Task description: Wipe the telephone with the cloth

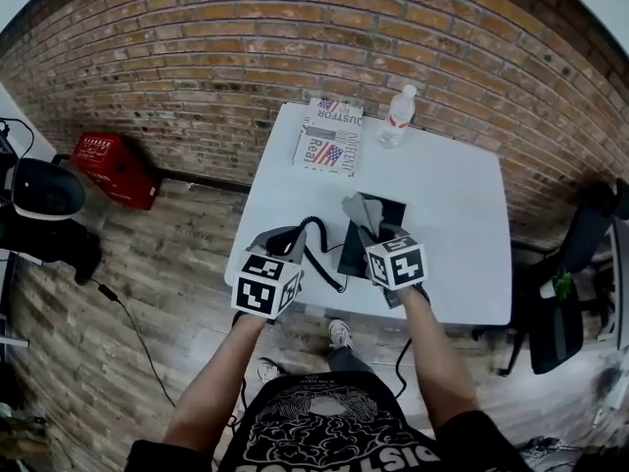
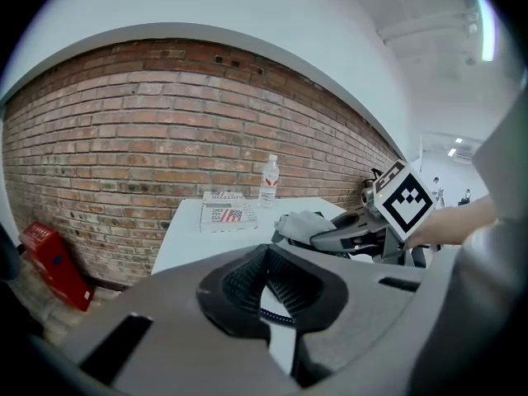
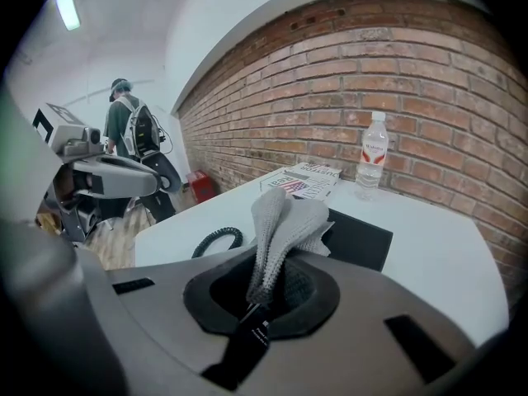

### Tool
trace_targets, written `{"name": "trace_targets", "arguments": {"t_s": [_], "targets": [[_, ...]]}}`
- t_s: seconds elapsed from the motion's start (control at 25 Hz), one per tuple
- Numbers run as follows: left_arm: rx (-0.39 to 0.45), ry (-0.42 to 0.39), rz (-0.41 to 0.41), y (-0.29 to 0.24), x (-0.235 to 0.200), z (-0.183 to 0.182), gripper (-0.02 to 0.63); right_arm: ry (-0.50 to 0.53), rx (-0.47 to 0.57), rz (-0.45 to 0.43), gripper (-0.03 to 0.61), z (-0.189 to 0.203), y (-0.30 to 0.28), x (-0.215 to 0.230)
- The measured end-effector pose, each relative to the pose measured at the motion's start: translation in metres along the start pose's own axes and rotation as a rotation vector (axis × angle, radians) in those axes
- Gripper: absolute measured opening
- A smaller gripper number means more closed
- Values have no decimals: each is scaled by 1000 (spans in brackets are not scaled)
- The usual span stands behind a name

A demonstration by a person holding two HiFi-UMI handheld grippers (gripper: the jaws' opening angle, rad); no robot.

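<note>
Right gripper (image 3: 266, 291): jaws clamped on grey cloth (image 3: 285, 217), which stands up from them.
Left gripper (image 2: 266, 280): jaws closed tip to tip, nothing between them.
Telephone (image 3: 356, 238): black, flat on white table (image 3: 437, 254), just ahead of right gripper, behind cloth.
Coiled cord (image 3: 216, 239): lies between the two grippers.

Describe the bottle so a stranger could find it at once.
Look at the white table against the brick wall. At its far edge, just right of the stack of papers, stands a bottle. It is the only upright, clear thing there, with a white cap.
</note>
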State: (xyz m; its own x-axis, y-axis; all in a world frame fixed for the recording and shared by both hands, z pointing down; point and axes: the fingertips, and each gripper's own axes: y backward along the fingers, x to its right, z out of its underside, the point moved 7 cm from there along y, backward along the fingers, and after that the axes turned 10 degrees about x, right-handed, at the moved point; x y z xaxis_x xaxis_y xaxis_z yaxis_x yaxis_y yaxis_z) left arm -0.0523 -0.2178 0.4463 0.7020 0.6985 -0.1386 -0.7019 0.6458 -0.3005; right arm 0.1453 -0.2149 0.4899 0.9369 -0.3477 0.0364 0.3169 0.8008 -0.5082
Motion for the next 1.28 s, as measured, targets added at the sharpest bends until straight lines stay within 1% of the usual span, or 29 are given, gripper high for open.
{"name": "trace_targets", "arguments": {"t_s": [0.24,1.28], "targets": [[2,6,7,8,-4,6,6,-12,-17,3,11,12,3,-14],[-10,-17,50,57,-12,26,6,-77,-61,37,11,58,21,-65]]}}
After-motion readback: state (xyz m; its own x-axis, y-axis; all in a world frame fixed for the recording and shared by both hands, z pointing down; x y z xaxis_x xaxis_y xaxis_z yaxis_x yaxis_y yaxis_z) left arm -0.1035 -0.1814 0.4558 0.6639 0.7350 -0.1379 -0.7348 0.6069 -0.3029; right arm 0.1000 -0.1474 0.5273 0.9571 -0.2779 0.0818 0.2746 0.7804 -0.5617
